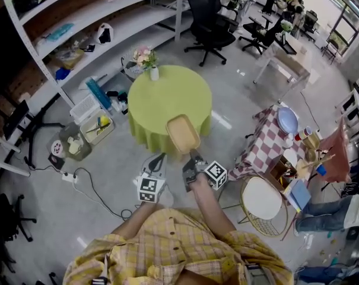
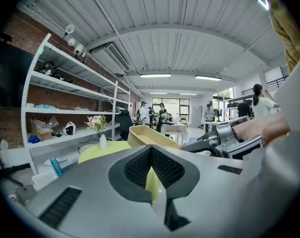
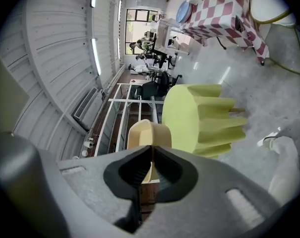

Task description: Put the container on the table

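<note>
A shallow beige container (image 1: 183, 133) hangs tilted over the near edge of the round green table (image 1: 167, 97). My right gripper (image 1: 194, 159) is shut on its near rim. In the right gripper view the container (image 3: 149, 132) stands on edge between the closed jaws of the right gripper (image 3: 150, 150), with the table (image 3: 194, 113) beyond. My left gripper (image 1: 159, 161) hovers just left of it, near the table's front edge, shut and holding nothing. From the left gripper (image 2: 150, 150) the container (image 2: 147, 137) appears ahead, above the table (image 2: 102, 151).
A white vase of flowers (image 1: 149, 63) stands at the table's far edge. Plastic bins (image 1: 87, 130) and cables lie on the floor at left beside long shelves (image 1: 78, 34). A checkered table (image 1: 268, 141) and a round white chair (image 1: 261, 198) stand at right.
</note>
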